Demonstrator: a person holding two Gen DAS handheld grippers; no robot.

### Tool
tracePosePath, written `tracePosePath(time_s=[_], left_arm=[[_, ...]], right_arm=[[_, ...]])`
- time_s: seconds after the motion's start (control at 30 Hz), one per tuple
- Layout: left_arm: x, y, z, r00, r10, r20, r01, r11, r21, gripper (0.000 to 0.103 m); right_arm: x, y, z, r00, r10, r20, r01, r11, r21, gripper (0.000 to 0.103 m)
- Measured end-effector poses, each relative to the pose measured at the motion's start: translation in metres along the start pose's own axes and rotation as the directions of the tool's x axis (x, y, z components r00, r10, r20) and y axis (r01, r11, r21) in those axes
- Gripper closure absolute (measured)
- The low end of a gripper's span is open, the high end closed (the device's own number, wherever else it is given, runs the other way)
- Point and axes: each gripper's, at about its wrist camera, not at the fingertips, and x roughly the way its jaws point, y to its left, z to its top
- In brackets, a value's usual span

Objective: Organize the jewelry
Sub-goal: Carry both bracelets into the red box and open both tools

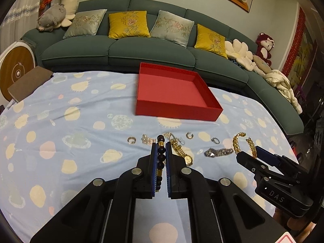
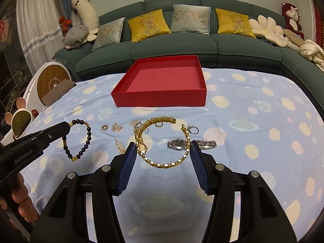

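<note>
Beyond the patterned counter (image 2: 253,85) waits the red tray (image 2: 160,99); left fingers (image 1: 161,156) pinch the beaded bracelet (image 1: 161,158), right fingers (image 2: 162,154) clasp the gold bangle (image 2: 162,141), which might slip sideways.

2 near wrist views toward red box (image 1: 176,93)

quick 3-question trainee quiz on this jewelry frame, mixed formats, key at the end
1. True or false: the red box already holds jewelry.
2. Which piece does the left gripper hold? A) silver watch B) dark bead bracelet C) ring
3. Fill in: the right gripper holds the gold chain bracelet across its ____ span.

Key:
1. False; its floor is bare.
2. B, the dark bead bracelet.
3. Wide; the loop sits between spread pads, lifted off the cloth.
</note>
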Motion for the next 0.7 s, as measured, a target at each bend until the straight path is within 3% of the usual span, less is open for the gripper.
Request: tracePosePath(time_s=[0.17,0.3,0.53,0.7], left_arm=[[-0.002,-0.009,0.053,0.997,0.007,0.077,-0.010,0.999,0.042,0.098],[0.019,-0.014,0.100,0.995,0.003,0.097,-0.009,0.998,0.066,0.098],[0.086,-0.016,0.159,0.993,0.037,0.116,-0.048,0.995,0.092,0.098],[0.148,-0.010,0.184,0.998,0.046,0.047,-0.049,0.997,0.067,0.098]], right_arm=[[-0.001,-0.004,0.052,0.999,0.018,0.042,-0.017,1.000,-0.023,0.050],[0.018,-0.008,0.102,0.997,0.006,0.081,-0.002,0.999,-0.040,0.050],[0.090,-0.021,0.169,0.997,-0.006,0.073,0.006,1.000,0.003,0.051],[0.145,-0.035,0.197,1.000,0.000,0.021,-0.001,0.999,0.052,0.050]])
